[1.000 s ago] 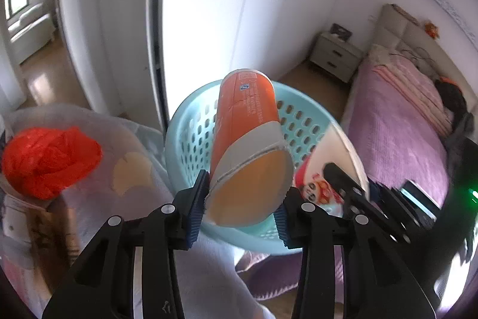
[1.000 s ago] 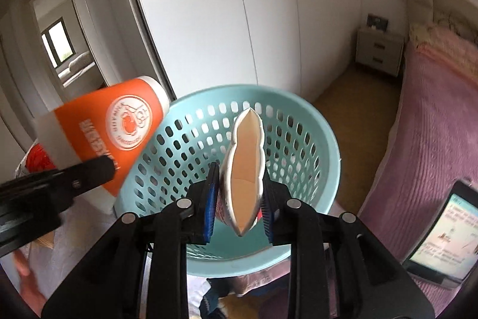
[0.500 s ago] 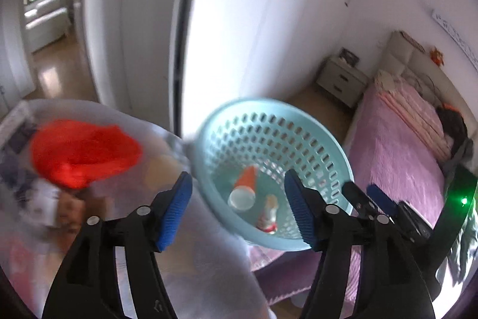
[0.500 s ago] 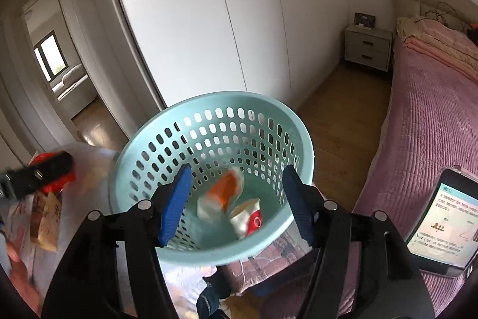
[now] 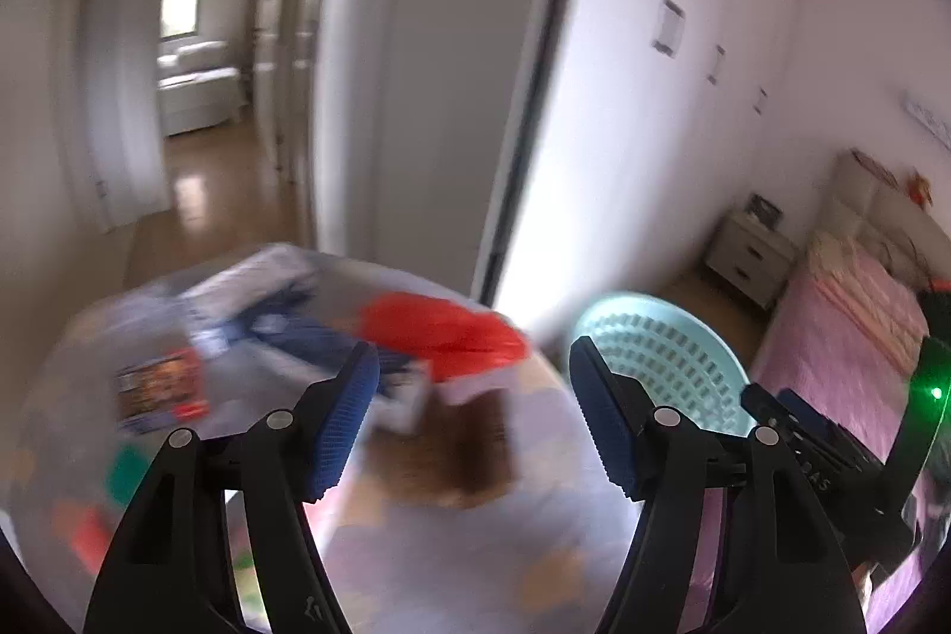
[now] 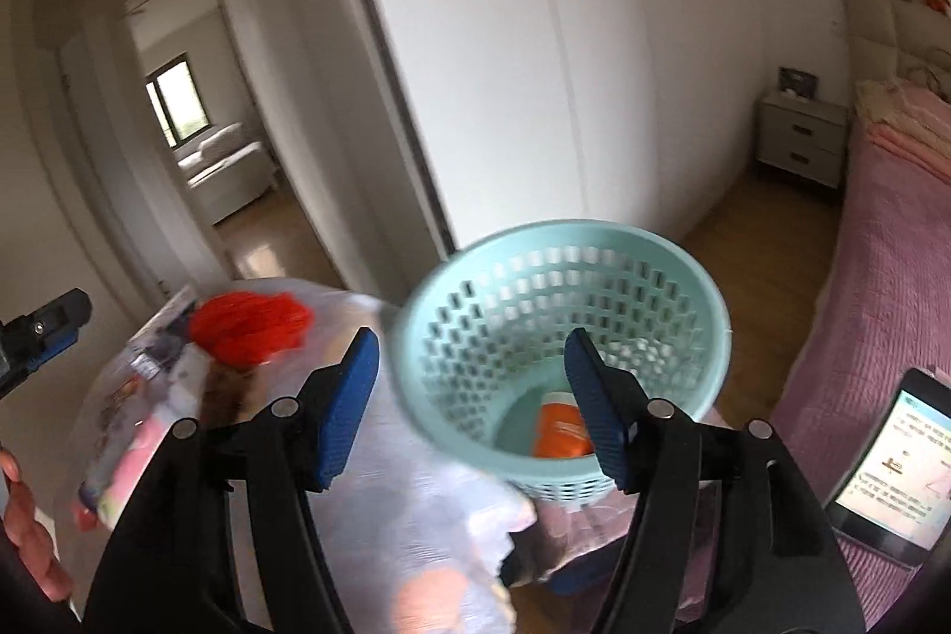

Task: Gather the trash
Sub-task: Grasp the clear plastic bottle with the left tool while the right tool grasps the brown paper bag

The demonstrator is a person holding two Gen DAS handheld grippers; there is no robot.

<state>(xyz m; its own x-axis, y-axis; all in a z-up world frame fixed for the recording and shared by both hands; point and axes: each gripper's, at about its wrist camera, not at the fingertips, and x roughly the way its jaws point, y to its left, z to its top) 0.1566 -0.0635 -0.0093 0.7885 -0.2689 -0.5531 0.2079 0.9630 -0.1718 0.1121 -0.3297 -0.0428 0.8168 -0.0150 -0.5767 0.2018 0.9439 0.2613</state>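
Note:
A light blue perforated basket (image 6: 564, 301) stands at the table's right edge; it also shows in the left wrist view (image 5: 660, 343). An orange cup (image 6: 561, 432) lies in its bottom. My right gripper (image 6: 469, 408) is open and empty, just above the basket's near rim. My left gripper (image 5: 472, 420) is open and empty, over the table to the left of the basket. A red plastic bag (image 5: 446, 334) (image 6: 249, 322), a brown item (image 5: 457, 456) and several blurred wrappers (image 5: 160, 384) lie on the covered table (image 5: 452, 568).
White wardrobe doors (image 6: 535, 69) stand behind the basket. A pink bed (image 6: 891, 277) is at the right, with a tablet (image 6: 891, 456) on it. A doorway (image 5: 196, 99) opens at the left. A nightstand (image 6: 802, 135) is far right.
Both grippers dropped their trash into the basket, opened, and pulled back. The left gripper has swung left, toward the table with the red bag.

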